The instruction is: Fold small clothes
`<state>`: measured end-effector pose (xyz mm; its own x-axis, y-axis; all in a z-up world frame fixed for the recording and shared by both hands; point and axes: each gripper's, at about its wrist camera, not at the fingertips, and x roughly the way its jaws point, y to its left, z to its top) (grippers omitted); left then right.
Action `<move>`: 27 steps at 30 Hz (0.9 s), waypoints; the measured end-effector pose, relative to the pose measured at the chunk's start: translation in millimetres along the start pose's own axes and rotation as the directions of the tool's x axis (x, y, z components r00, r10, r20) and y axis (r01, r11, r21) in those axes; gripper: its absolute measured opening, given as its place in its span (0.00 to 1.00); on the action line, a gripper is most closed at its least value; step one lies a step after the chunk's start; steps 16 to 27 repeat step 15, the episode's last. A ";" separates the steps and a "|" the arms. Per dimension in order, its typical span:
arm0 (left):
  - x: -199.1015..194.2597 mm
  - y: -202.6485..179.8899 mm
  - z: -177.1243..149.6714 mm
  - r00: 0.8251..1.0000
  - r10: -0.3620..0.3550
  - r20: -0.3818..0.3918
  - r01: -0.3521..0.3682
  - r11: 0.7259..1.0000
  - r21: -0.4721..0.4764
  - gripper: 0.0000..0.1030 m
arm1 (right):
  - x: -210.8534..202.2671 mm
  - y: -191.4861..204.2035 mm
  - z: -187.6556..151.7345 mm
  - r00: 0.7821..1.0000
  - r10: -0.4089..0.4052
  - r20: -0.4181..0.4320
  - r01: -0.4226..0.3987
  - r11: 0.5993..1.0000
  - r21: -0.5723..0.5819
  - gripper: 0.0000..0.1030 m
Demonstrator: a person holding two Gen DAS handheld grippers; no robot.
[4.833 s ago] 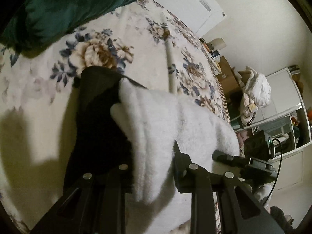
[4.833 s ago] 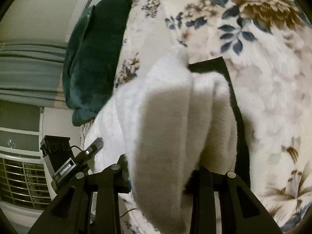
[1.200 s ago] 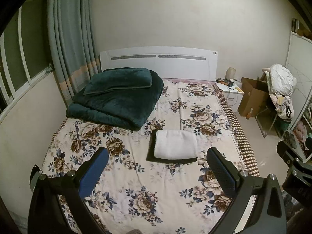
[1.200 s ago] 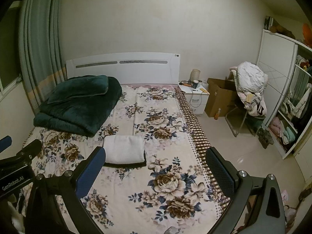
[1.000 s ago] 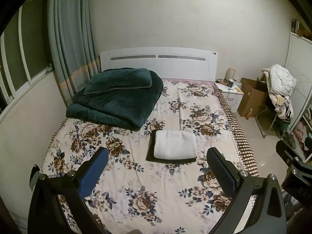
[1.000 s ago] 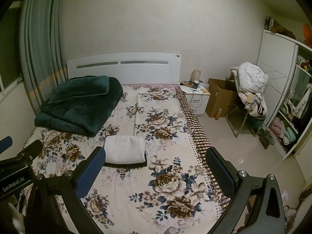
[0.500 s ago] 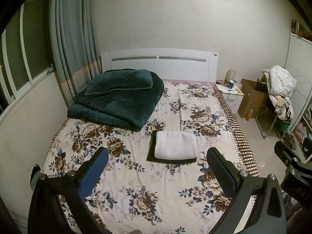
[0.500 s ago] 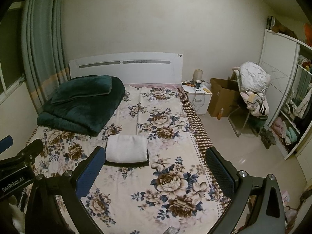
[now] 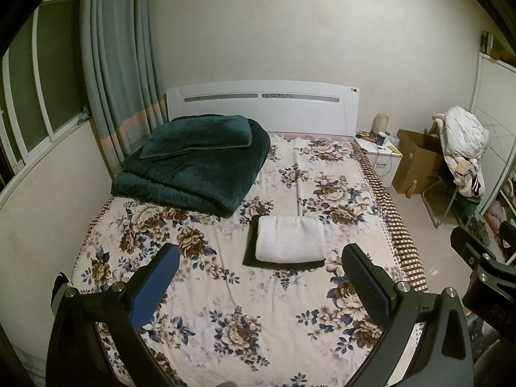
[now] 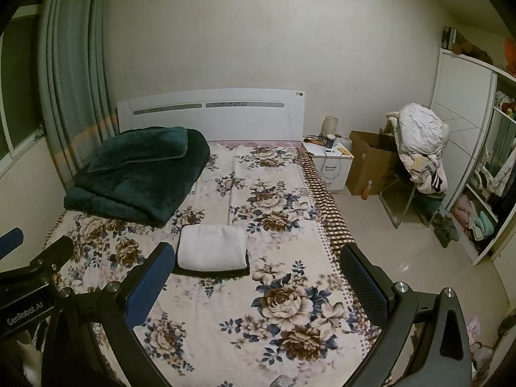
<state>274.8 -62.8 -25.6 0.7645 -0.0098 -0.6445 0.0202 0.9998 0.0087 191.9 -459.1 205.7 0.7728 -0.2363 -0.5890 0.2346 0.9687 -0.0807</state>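
A folded white garment [image 9: 289, 239] lies on top of a folded black garment [image 9: 250, 251] in the middle of the floral bed [image 9: 225, 316]. The stack also shows in the right wrist view, white [image 10: 211, 246] over black [image 10: 219, 272]. My left gripper [image 9: 262, 262] is open and empty, held back above the foot of the bed, well short of the stack. My right gripper [image 10: 258, 261] is open and empty too, at the same distance, to the right of the stack.
A folded dark green blanket [image 9: 193, 164] with a pillow lies at the bed's far left by the headboard [image 9: 261, 104]. Curtains [image 9: 119, 74] hang left. A nightstand [image 10: 329, 161], a cardboard box [image 10: 371, 161], a chair with clothes [image 10: 419, 148] and a wardrobe [image 10: 477, 174] stand right.
Earlier both grippers held the white garment close over the black one. Now both are open and pulled far back from the bed. In the last second the views only drift slightly.
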 end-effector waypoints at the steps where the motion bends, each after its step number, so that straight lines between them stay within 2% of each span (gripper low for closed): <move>1: -0.8 -0.9 1.4 1.000 0.000 0.001 0.000 1.000 0.001 1.00 | -0.3 -0.1 -0.1 1.000 0.000 0.000 0.000 1.000 0.001 1.00; 27: -7.4 0.4 3.3 1.000 0.005 0.010 -0.005 1.000 -0.006 1.00 | -0.6 -0.3 -1.5 1.000 -0.001 0.002 0.001 1.000 0.001 1.00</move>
